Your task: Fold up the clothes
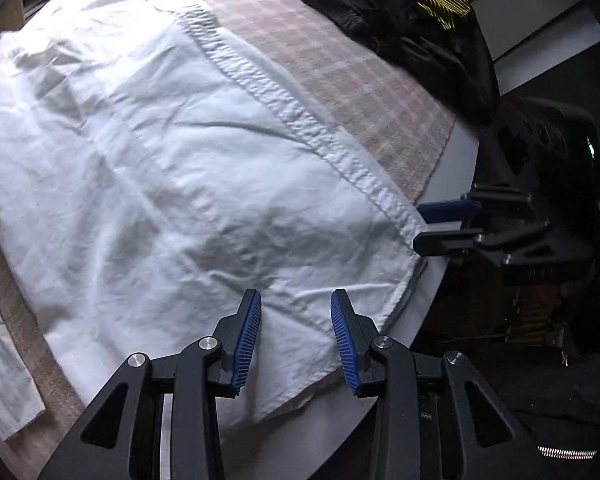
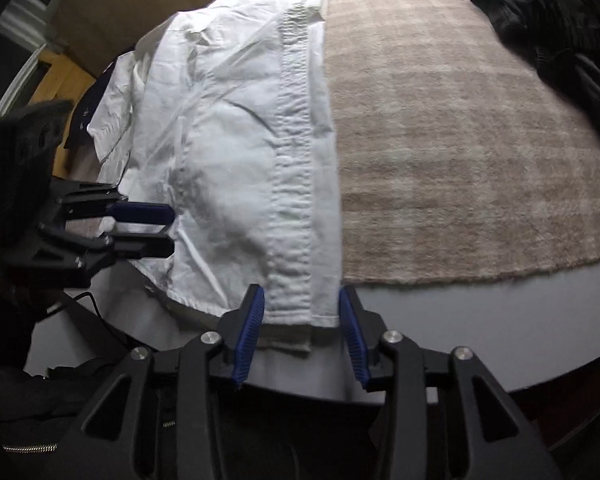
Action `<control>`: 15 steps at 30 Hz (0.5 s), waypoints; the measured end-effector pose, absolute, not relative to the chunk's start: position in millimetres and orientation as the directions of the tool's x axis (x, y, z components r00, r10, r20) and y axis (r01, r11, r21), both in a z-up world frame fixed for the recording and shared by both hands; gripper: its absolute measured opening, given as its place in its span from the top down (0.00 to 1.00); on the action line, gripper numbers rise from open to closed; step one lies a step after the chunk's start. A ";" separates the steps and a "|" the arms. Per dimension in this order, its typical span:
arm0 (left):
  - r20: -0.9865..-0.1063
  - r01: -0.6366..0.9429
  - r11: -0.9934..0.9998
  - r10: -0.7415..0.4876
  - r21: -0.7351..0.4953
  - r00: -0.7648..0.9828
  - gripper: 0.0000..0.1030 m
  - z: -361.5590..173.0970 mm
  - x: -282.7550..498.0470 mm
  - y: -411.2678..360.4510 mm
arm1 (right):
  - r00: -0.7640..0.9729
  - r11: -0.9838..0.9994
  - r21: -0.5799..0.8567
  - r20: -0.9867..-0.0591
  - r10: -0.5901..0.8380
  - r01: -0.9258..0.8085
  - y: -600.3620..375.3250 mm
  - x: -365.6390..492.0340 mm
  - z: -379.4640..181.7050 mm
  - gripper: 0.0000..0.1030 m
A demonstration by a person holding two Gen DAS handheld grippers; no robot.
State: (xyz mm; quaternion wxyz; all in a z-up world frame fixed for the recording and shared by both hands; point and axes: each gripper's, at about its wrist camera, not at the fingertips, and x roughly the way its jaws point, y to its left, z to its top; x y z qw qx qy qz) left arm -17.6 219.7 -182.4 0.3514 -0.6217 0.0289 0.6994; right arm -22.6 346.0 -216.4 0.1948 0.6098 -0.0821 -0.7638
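Shirt (image 1: 148,152) flat on the desk (image 2: 480,296) — hem nearest.
Left tongs (image 1: 296,336) open over it; right tongs (image 2: 302,332) straddle its corner — seemingly not yet pinching.

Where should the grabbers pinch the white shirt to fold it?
Probably the near hem of the white shirt, coming from the table's front edge: the right gripper at the button-strip corner, the left gripper further along, since that edge lies flat and reachable.
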 end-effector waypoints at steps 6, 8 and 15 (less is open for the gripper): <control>-0.882 -0.562 -0.716 0.469 -0.413 0.049 0.66 -184.7 -11.3 220.6 | -0.210 -0.904 0.368 -0.887 -0.412 0.218 345.2 -12.9 -191.7 0.93; -0.875 -0.571 -0.703 0.481 -0.423 0.056 0.66 -186.0 -8.8 219.5 | -0.207 -0.910 0.368 -0.891 -0.405 0.193 351.7 -11.2 -189.5 0.93; -0.871 -0.565 -0.710 0.489 -0.421 0.033 0.66 -172.3 -8.3 215.7 | -0.149 -0.918 0.280 -0.932 -0.330 0.282 331.3 -29.7 -169.3 0.83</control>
